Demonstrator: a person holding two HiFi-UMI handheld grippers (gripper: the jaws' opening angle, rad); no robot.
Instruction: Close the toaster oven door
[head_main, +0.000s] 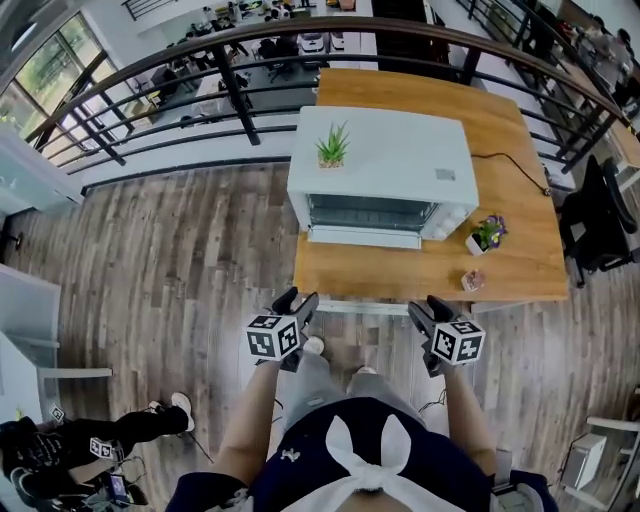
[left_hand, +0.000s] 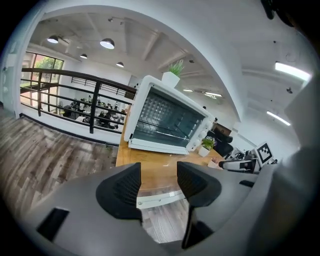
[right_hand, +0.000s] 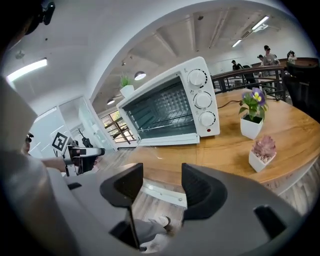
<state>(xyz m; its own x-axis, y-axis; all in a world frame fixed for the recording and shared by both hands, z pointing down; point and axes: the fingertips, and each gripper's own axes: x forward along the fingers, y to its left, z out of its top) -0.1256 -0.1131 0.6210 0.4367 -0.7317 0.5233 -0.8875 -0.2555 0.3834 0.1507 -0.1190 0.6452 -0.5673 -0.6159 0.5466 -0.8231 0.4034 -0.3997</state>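
White boxy toaster oven (head_main: 385, 160) sits on the wooden counter (head_main: 510, 150); its glass door (head_main: 380, 275) lies open flat, white handle bar (head_main: 380, 306) at the near edge. Your left gripper (head_main: 298, 301) & right gripper (head_main: 426, 306) are near it, fingers released, empty. Door's prob. light, stiff, breakable: lift under the handle.

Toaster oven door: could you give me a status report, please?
Left gripper, right gripper open, empty, short of table. Toaster oven door down, open. Nothing between.

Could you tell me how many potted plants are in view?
3: a plant atop the oven, a purple-flowered plant on the table right of it, a pink plant nearer the front edge.
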